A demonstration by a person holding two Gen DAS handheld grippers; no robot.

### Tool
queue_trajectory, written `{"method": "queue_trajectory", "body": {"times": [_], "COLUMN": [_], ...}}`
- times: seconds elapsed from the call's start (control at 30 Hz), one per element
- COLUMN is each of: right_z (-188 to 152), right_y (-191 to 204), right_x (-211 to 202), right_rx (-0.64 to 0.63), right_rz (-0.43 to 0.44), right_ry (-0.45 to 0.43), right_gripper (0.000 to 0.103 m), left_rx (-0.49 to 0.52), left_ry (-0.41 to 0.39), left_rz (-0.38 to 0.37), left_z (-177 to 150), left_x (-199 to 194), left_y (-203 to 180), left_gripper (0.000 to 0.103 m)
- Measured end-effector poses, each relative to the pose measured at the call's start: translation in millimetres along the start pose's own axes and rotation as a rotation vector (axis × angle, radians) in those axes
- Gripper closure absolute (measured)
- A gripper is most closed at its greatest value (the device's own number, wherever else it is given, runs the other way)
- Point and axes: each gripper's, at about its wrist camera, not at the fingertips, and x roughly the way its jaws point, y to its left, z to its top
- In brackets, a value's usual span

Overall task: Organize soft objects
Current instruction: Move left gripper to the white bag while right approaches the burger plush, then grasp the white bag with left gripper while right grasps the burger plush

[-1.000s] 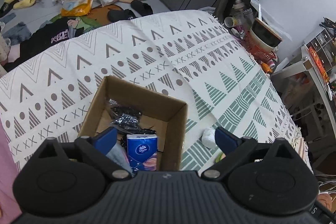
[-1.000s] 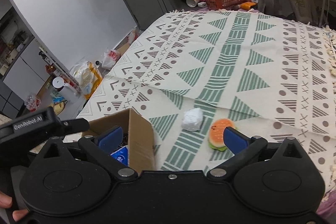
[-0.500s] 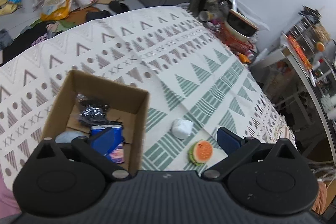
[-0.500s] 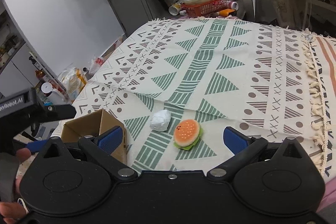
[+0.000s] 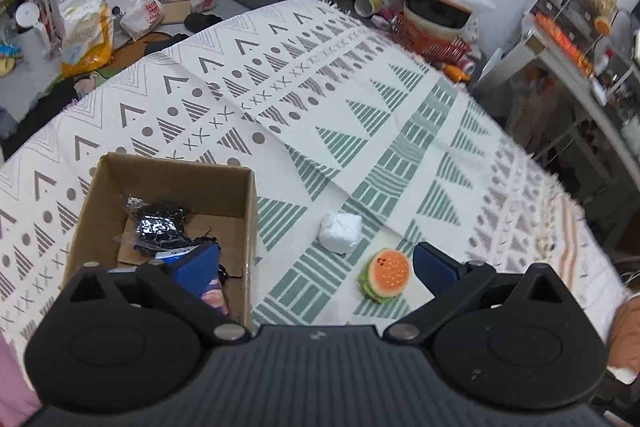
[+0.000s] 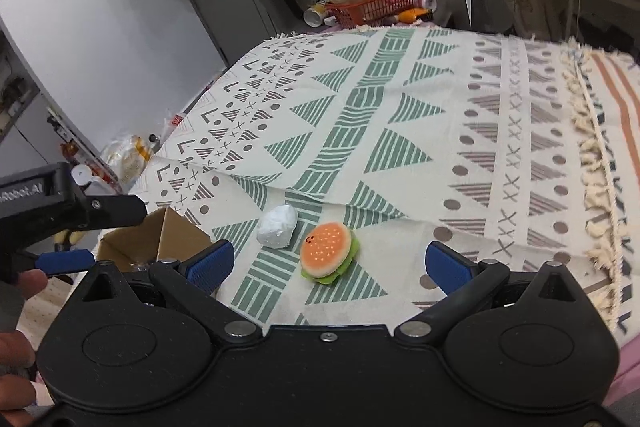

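- Left gripper (image 5: pixel 314 265): released, jaws spread wide, nothing held; above the cloth, its left finger over the box
- Right gripper (image 6: pixel 328 263): released, jaws wide, empty
- Burger toy (image 6: pixel 329 246): on the patterned cloth (image 6: pixel 400 131), at 12 o'clock between the right jaws
- White soft lump (image 6: pixel 277 226): just beside the burger, at its 10 o'clock
- Cardboard box (image 5: pixel 168 183): 9 o'clock of the lump, open; holds a black crinkled packet (image 5: pixel 158 227)

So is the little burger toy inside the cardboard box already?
No, the burger toy lies on the patterned cloth beside the white wad, outside the cardboard box.
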Motion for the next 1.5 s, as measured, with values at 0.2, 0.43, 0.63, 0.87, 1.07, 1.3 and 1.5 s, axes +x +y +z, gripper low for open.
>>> {"method": "queue_trajectory", "body": {"times": [0.2,0.43,0.63,0.87,1.07,1.3,1.5], "right_z": [-5,-6,-9,-15,-16,-14,-10], "right_y": [-13,-18,-25,-22,-18,-12,-13], "right_x": [15,35,59,92,114,128,130], "right_rx": [0.021,0.011,0.040,0.061,0.068,0.015,-0.045], "right_rz": [0.004,0.000,0.018,0.035,0.044,0.024,0.044], "right_ry": [0.011,0.029,0.060,0.140,0.169,0.153,0.161], "right_gripper": [0.000,0.000,0.004,0.015,0.016,0.036,0.066], "left_rx": [0.054,0.109,0.155,0.164,0.168,0.182,0.183], "left_ry": [0.043,0.067,0.098,0.134,0.172,0.208,0.235], "left_rz": [0.030,0.031,0.054,0.057,0.061,0.058,0.059], "left_z": [3,8,12,20,26,28,26], "left_x": [20,46,72,98,122,144,157], "left_y": [-15,-28,-34,-36,-37,-42,-45], "left_gripper": [0.001,0.001,0.003,0.003,0.008,0.011,0.011]}}
